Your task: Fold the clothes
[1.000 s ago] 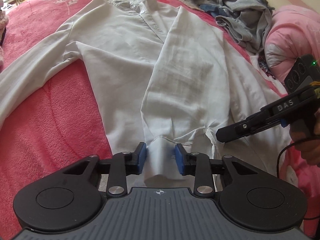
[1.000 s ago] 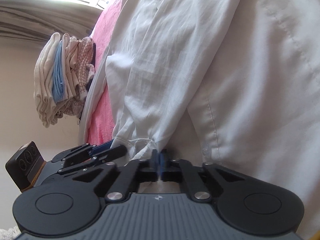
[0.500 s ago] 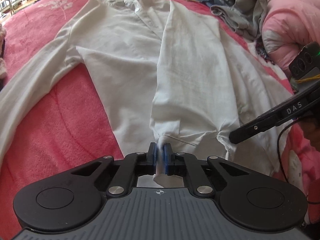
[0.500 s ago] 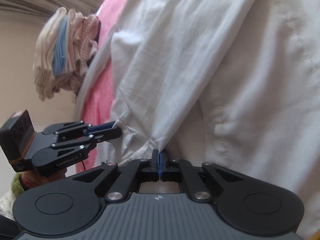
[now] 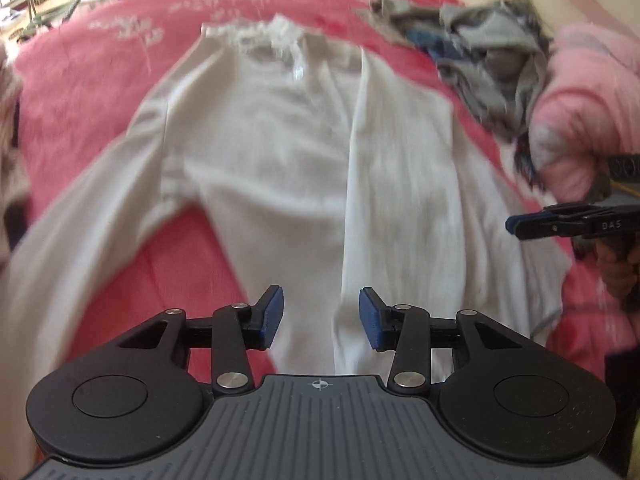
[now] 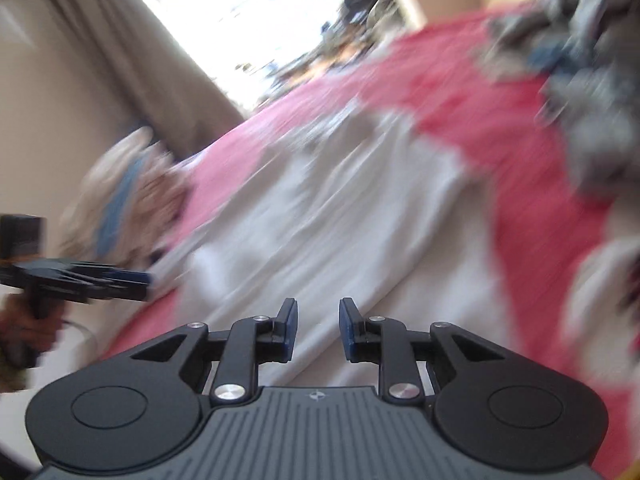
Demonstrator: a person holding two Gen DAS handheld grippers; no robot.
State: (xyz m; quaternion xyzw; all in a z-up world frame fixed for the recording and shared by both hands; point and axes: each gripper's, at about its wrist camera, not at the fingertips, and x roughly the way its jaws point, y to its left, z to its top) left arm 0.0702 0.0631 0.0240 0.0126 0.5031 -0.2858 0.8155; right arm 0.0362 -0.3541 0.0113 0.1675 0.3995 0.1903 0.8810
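A white long-sleeved shirt (image 5: 280,160) lies flat on the red blanket (image 5: 80,92), collar at the far end. Its right sleeve (image 5: 392,200) is folded lengthwise over the body, while the other sleeve stretches out to the left. My left gripper (image 5: 321,318) hovers open above the near hem, nothing between its blue pads. My right gripper (image 6: 318,330) is open too, above the shirt (image 6: 340,220), and shows from the side as the right gripper (image 5: 516,224) at the shirt's right edge. The right wrist view is blurred by motion.
A heap of grey clothes (image 5: 492,52) lies at the far right of the bed, with a pink quilt (image 5: 588,92) beside it. A stack of folded clothes (image 6: 120,200) sits past the left sleeve. A hand (image 6: 24,324) holds the left gripper (image 6: 136,280).
Both grippers were shut on the folded sleeve's cuff end half a second ago. Both have let go, opened, and pulled back and up from the shirt.
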